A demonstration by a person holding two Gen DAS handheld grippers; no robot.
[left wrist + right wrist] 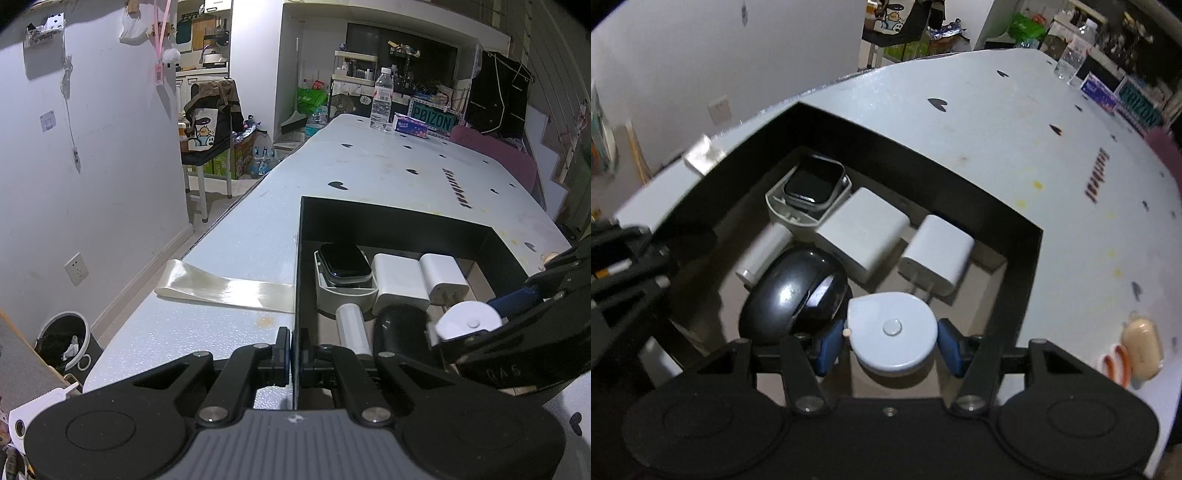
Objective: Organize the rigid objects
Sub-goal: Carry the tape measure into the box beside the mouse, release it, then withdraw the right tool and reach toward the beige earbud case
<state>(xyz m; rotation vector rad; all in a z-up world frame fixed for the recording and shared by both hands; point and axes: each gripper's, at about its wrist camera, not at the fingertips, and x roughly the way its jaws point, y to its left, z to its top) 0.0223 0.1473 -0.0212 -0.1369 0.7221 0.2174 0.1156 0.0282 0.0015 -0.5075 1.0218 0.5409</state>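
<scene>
The round white tape measure [892,330] is held between the blue pads [827,349] of the right gripper [891,347], whose jaws are partly open, as wide as the disc, and pressed on its two sides. Its flat face with the small button is turned up toward the camera, and it is carried low over the near part of the black box [1021,291]; whether it already touches the floor of the box cannot be told.

Just beside it, on the left in the right wrist view, the black mouse [792,291] is lying, and just beyond it the prongs of the small white charger [938,254] are pointed toward the disc. The free floor is found only at the near right corner, so the coming release is judged to depend on that gap.

Farther back, the larger white adapter [862,230], the white cylinder [761,254] and the watch [814,182] in its grey tray are placed in a row.

The left gripper [295,354] is closed on the thin left wall of the box, apparently to steady it. The right hand is clearly the nearer one.

On the table [997,122], outside the box on the right, a beige case [1141,349] is not yet stored.
</scene>
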